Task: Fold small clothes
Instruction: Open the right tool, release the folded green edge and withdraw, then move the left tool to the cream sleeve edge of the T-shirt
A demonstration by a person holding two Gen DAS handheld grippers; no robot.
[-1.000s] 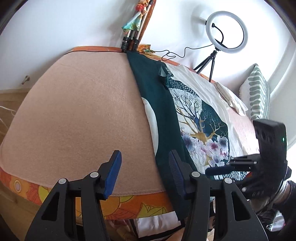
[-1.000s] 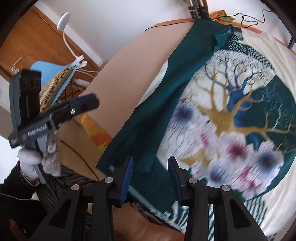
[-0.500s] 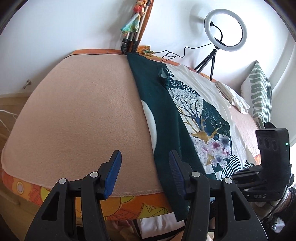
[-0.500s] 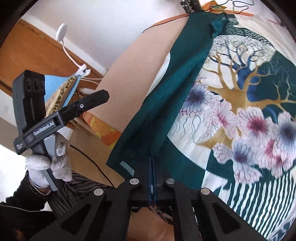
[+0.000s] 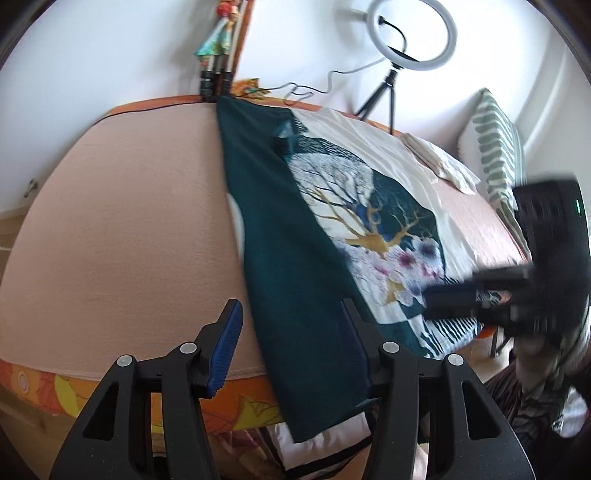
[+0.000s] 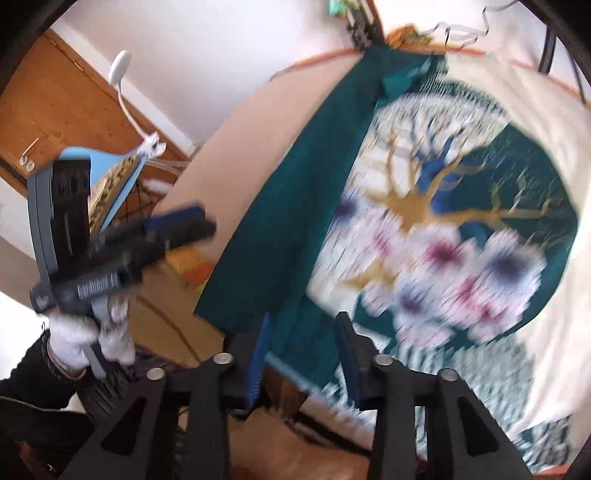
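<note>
Now the printed shirt (image 5: 369, 229) is seen spread on the bed (image 5: 122, 229), its teal edge folded over; both the left gripper (image 5: 291, 332) and right gripper (image 6: 301, 350) are held with jaws apart, nothing gripped.

White lettering runs along the side of the left gripper (image 6: 177, 229), but blur leaves it unreadable; nothing else carries text.

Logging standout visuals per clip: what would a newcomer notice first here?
The cream T-shirt with a teal, gold-tree and flower print lies spread on the peach blanket, its left side folded over showing plain teal. A white ring light on a tripod stands behind by the wall.
</note>
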